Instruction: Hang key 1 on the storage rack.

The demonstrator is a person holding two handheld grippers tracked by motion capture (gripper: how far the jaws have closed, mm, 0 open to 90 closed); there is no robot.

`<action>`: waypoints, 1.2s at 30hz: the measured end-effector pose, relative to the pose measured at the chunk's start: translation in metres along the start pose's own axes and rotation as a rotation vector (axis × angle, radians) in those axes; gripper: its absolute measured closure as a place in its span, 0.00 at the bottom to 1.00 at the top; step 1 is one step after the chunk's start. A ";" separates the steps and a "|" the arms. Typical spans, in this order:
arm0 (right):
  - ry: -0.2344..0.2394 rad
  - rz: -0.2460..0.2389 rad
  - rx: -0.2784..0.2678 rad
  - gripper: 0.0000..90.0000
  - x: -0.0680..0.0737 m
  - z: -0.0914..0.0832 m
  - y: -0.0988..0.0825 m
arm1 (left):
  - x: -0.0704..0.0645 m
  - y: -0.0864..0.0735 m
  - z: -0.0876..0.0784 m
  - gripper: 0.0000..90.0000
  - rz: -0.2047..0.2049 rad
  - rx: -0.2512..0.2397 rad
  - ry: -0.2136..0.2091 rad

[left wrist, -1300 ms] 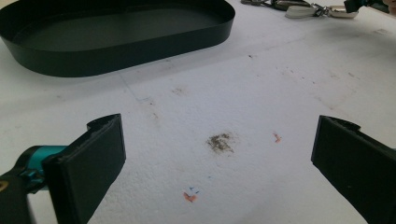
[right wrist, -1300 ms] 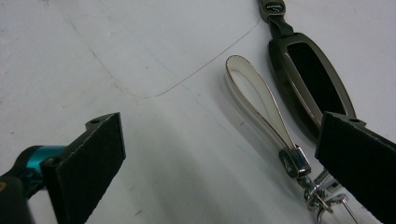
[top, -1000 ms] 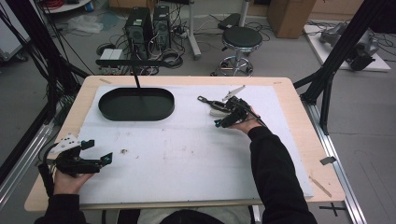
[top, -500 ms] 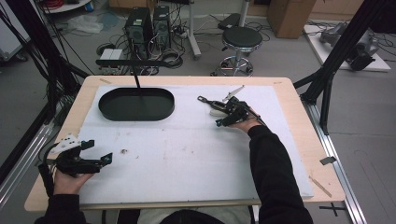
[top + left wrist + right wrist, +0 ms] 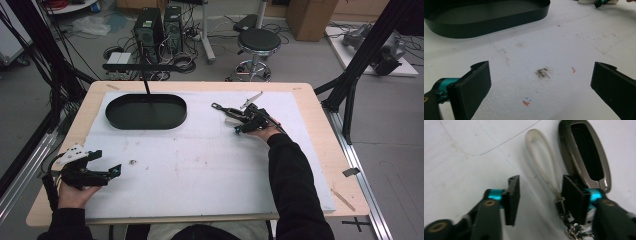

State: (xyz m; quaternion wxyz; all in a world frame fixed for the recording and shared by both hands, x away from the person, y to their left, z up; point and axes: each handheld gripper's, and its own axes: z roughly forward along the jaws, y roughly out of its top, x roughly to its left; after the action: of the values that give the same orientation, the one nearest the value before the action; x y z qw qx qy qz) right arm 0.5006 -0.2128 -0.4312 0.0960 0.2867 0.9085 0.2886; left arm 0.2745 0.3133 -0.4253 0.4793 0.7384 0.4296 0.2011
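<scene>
White counter point(image 5: 200, 165): right gripper point(image 5: 540, 195) fingers just closing around keyring loop point(image 5: 541, 162), not yet pinching; left gripper point(image 5: 541, 82) open, idle.

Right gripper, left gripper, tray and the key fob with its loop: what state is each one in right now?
right gripper: jaws just closing, part open around the clear loop, not gripping
left gripper: open, nothing between
black tray: upright, nothing in it
key fob: lying flat on the white mat
</scene>
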 end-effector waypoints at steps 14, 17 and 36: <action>-0.158 0.087 0.035 0.91 0.014 0.002 0.010 | 0.000 0.000 -0.002 0.04 -0.006 -0.012 0.004; -0.144 0.107 0.035 0.91 0.012 0.000 0.009 | 0.000 0.000 -0.002 0.04 -0.006 -0.011 0.005; -0.082 0.219 -0.172 0.92 0.003 -0.065 0.009 | 0.001 0.000 -0.001 0.04 -0.008 -0.012 -0.001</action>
State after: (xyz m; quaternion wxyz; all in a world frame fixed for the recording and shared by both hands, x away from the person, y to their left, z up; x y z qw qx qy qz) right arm 0.4799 -0.2352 -0.3726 0.1254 0.3863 0.8389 0.3623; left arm 0.2739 0.3146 -0.4246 0.4848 0.7338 0.4310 0.2016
